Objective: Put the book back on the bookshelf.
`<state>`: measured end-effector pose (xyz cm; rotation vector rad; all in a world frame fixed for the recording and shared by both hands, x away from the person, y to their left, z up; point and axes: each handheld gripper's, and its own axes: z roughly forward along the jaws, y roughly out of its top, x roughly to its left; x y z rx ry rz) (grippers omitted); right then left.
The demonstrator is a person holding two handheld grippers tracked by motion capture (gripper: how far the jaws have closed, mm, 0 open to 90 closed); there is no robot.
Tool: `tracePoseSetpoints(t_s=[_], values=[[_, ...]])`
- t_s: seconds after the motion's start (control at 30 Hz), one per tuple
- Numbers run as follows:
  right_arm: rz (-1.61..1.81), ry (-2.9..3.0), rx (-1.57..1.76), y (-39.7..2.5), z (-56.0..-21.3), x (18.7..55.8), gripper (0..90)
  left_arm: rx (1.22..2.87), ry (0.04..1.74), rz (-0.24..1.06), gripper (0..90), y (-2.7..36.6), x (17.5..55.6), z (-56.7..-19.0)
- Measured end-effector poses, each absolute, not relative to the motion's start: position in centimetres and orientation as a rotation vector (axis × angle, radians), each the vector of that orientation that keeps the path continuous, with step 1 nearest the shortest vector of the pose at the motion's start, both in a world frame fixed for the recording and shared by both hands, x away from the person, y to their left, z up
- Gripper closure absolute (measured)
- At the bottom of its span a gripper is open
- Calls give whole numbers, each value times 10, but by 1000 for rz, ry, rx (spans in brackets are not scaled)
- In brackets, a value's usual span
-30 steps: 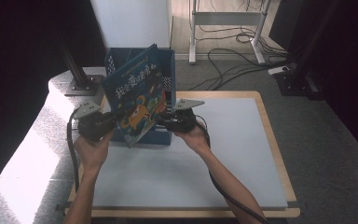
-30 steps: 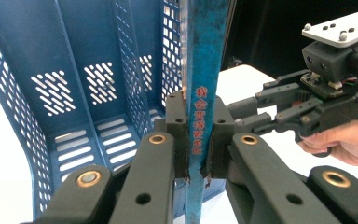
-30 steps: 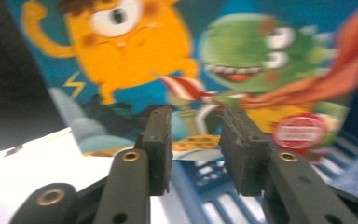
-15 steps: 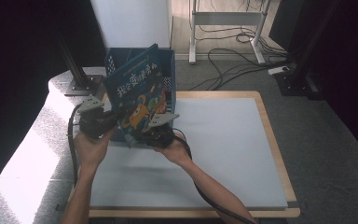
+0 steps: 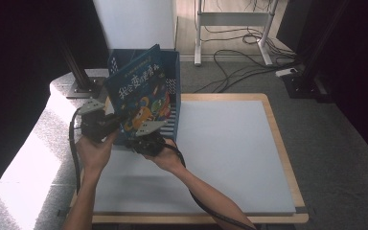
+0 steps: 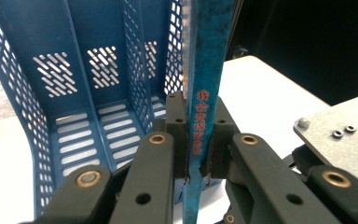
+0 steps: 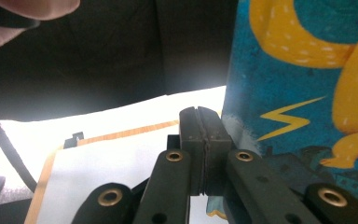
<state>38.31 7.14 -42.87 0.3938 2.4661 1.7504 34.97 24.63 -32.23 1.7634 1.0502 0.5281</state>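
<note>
Book [image 5: 141, 98], blue with large white Chinese characters on its cover, stands tilted at upper left of the high view against the blue file rack [image 5: 175, 81], the left gripper [image 5: 106, 125] and right gripper [image 5: 141, 142] at its lower edge. From the left gripper view, the jaws clamp the spine, which carries small red characters I cannot read. From the right gripper view, the jaws are pressed together beside the cover; whether they pinch its corner is unclear.
</note>
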Motion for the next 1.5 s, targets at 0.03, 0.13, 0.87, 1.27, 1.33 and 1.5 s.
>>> tracePoseSetpoints(t_s=[0.03, 0.13, 0.87, 1.27, 1.33, 1.5], values=[[1731, 2445, 387, 72, -428, 381, 887, 1744, 1064, 524, 833, 247, 351, -323], [1680, 2409, 381, 73, -427, 377, 887, 1726, 1076, 533, 833, 245, 352, -324], [1627, 2352, 485, 48, -431, 401, 889, 1680, 1128, 584, 834, 213, 372, -329], [1633, 2324, 530, 30, -432, 421, 889, 1686, 1127, 629, 834, 189, 389, -328], [1629, 2323, 537, 28, -432, 423, 888, 1687, 1128, 641, 834, 185, 392, -329], [1628, 2313, 550, 24, -434, 428, 889, 1673, 1130, 653, 834, 180, 396, -331]])
